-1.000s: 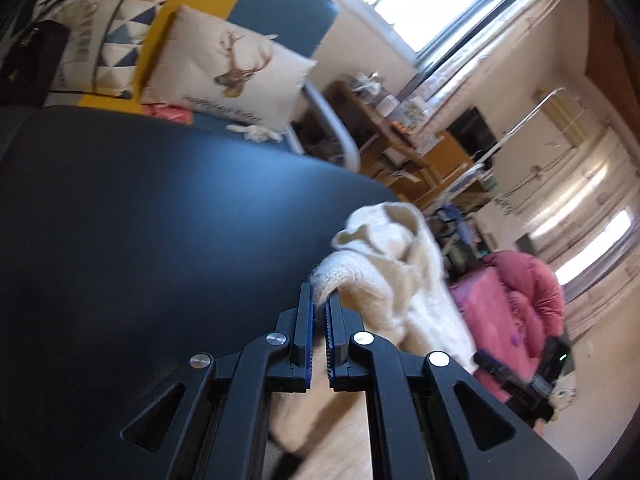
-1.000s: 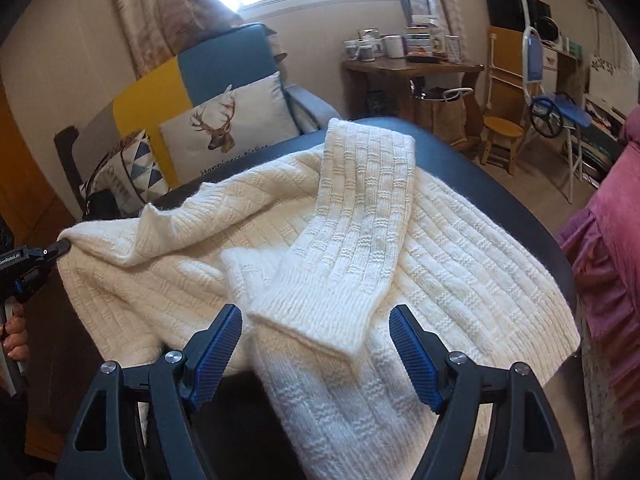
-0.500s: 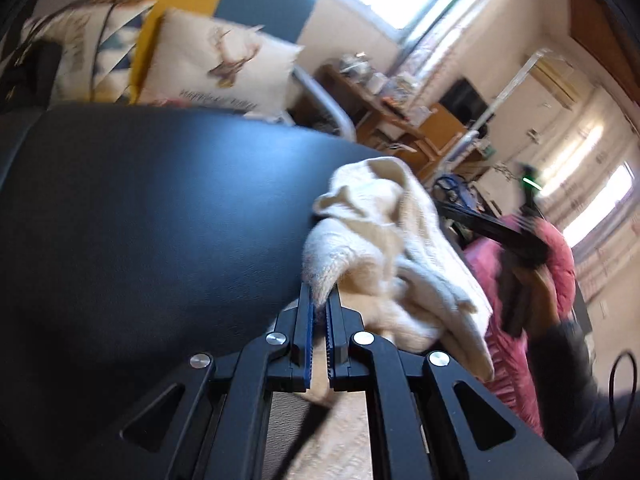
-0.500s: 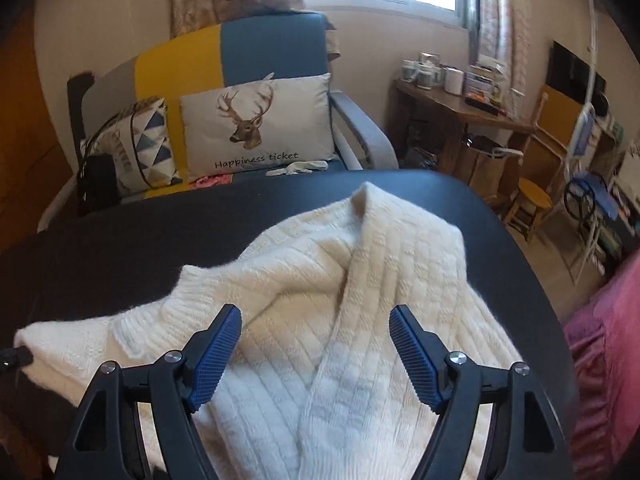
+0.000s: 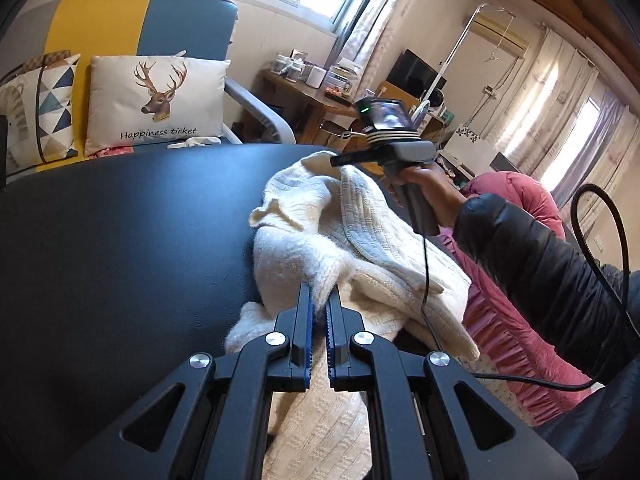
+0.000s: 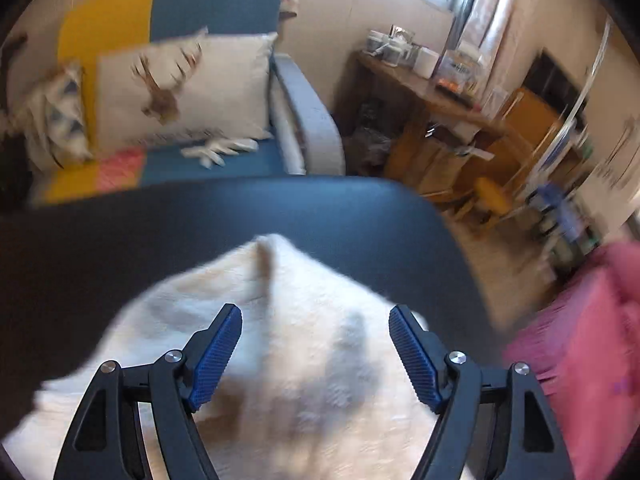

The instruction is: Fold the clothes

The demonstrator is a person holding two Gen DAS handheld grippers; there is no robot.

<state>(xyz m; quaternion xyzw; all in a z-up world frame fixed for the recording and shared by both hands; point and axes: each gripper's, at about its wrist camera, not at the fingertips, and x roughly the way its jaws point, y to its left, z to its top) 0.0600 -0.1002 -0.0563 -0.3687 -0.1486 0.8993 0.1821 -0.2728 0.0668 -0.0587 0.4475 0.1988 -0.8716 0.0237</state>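
A cream knitted sweater (image 5: 352, 236) lies bunched on the dark table (image 5: 120, 248). My left gripper (image 5: 319, 300) is shut on a fold of its edge, lifted a little off the table. In the left wrist view a hand in a dark sleeve holds the right gripper's body (image 5: 396, 148) above the sweater's far end. The right wrist view is blurred: my right gripper (image 6: 316, 324) stands open, blue pads wide apart, over the sweater (image 6: 288, 340) with nothing pinched between them.
An armchair (image 5: 120, 28) in yellow and blue with a deer cushion (image 5: 156, 100) stands beyond the table's far edge. A wooden side table (image 6: 432, 92) with jars is at the back right. Pink quilted fabric (image 5: 516, 320) sits by the table's right side.
The right gripper swept across the sweater toward its far end, still open. The left gripper rolled and lifted slightly with the sweater's edge in it, bunching the sweater.
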